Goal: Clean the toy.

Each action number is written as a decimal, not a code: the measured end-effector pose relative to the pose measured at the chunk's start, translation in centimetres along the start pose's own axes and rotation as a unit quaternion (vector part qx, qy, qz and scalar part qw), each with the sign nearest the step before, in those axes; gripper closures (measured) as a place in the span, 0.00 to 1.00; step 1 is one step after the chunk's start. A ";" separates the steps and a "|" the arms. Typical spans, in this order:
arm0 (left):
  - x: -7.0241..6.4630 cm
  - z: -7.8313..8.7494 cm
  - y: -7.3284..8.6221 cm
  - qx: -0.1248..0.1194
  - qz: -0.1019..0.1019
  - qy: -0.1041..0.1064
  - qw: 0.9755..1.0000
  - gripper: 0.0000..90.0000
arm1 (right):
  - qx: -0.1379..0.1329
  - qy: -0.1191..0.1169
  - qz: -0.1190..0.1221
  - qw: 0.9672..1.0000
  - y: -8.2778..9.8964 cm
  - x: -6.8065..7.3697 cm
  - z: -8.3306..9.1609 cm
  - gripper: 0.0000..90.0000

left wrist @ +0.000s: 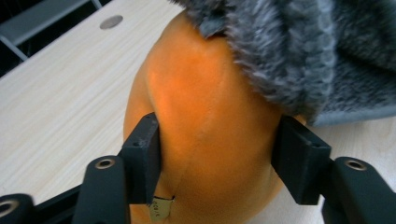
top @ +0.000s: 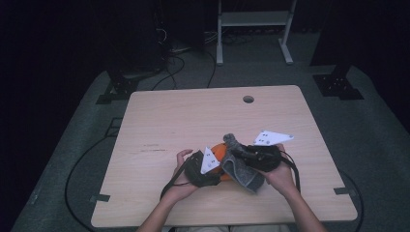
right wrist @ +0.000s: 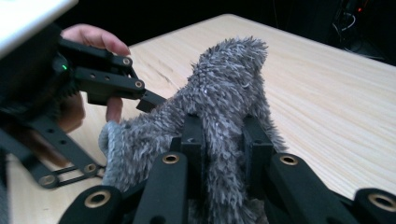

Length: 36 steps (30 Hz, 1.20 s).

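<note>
The left tool [left wrist: 217,163] pinches the orange plush body [left wrist: 210,121] between its two black jaws, the pads pressed into its sides. The right tool [right wrist: 224,140] is clamped on the grey furry cover [right wrist: 224,88], fur bunched between its jaws. The grey fur drapes over the top of the orange body. Both sit near the front middle of the pale wooden worktop [top: 193,116].
</note>
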<state>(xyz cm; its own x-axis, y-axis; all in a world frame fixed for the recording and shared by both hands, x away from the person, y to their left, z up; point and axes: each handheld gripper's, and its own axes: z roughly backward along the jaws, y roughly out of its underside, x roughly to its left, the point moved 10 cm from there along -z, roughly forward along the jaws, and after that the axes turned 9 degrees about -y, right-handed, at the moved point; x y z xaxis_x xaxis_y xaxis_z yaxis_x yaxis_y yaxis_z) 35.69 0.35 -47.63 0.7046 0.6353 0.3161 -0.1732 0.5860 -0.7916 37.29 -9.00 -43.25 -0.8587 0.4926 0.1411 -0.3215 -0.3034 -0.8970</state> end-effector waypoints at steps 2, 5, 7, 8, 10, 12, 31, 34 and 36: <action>-0.1 0.4 0.1 0.003 0.008 0.031 0.999 0.40 | -0.006 -0.013 -0.011 1.000 0.1 -0.1 -0.1 0.83; -0.3 1.0 0.3 0.001 -0.017 0.058 0.998 0.36 | 0.008 -0.030 0.003 1.000 0.8 0.4 0.4 0.82; -0.7 1.5 0.4 -0.005 -0.041 0.084 0.996 0.36 | 0.019 -0.032 0.017 0.999 1.3 0.9 0.8 0.82; -0.8 2.0 0.2 -0.014 -0.042 0.100 0.994 0.39 | 0.027 -0.034 0.023 0.999 1.8 1.1 1.2 0.82; -0.8 3.0 -0.6 -0.046 -0.022 0.140 0.989 0.41 | 0.038 -0.025 0.032 0.998 2.7 1.1 1.6 0.82; 0.0 3.0 -1.4 -0.056 -0.003 0.124 0.991 0.41 | 0.036 -0.029 0.020 0.999 3.5 0.8 2.3 0.82; -4.1 1.9 -0.1 -0.007 -0.005 0.172 0.985 0.43 | 0.048 0.017 -0.036 0.998 6.0 -2.3 3.7 0.82; -4.5 2.5 -0.1 -0.002 -0.006 0.192 0.981 0.43 | 0.036 0.021 -0.027 0.999 5.2 -1.9 4.1 0.81; -4.4 3.0 -0.3 0.000 -0.008 0.200 0.980 0.42 | 0.028 0.016 -0.024 0.999 4.7 -1.6 4.2 0.81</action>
<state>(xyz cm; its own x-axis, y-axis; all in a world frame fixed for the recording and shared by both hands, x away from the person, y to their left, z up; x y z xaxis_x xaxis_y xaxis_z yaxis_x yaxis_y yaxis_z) 30.61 -1.09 -47.21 0.9203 0.3783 0.0994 -0.1595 0.5950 -0.7878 35.53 -14.65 -45.91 -0.8294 0.5326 0.1685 -0.3835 -0.3236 -0.8650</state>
